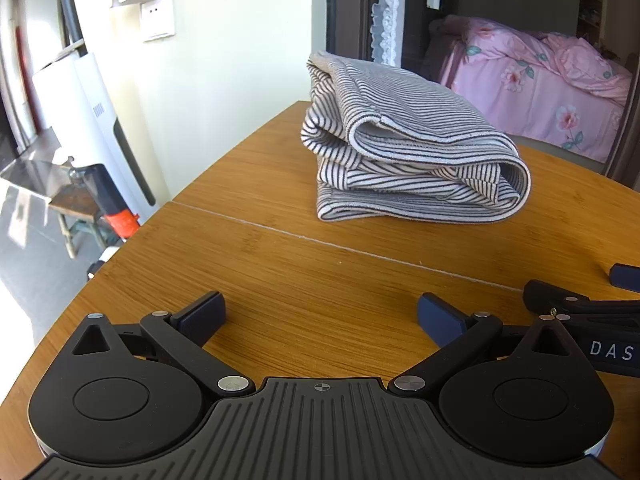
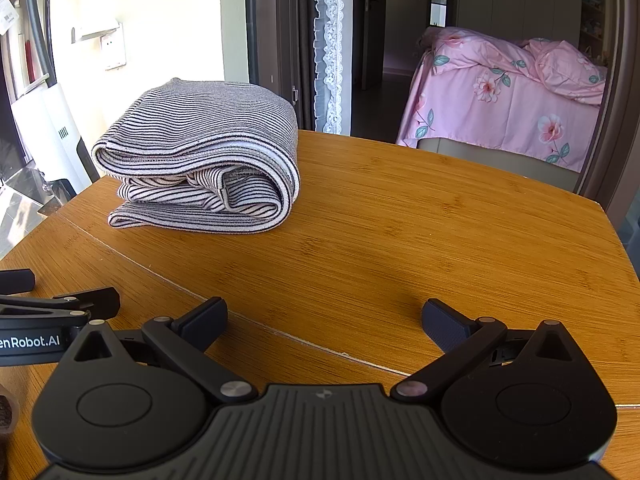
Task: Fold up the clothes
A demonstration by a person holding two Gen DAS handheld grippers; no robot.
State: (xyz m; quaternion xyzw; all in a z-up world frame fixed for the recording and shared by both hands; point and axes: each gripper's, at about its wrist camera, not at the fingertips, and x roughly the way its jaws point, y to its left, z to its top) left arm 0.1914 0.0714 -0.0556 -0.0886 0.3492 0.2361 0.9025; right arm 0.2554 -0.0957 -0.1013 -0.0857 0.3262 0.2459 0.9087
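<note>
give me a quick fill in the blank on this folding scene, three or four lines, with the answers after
1. The folded garment has a ____ pattern.
2. It lies on a ____ table.
3. The left gripper and the right gripper both have their jaws ____.
4. The bed cover in the far room is ____ with flowers.

Answers: striped; wooden; open; pink

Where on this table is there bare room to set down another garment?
Bare wood runs between the folded striped garment and both open grippers, left and right, and wider to the garment's right, toward the table edge facing the pink bed. Crowded only at the garment's corner.
</note>
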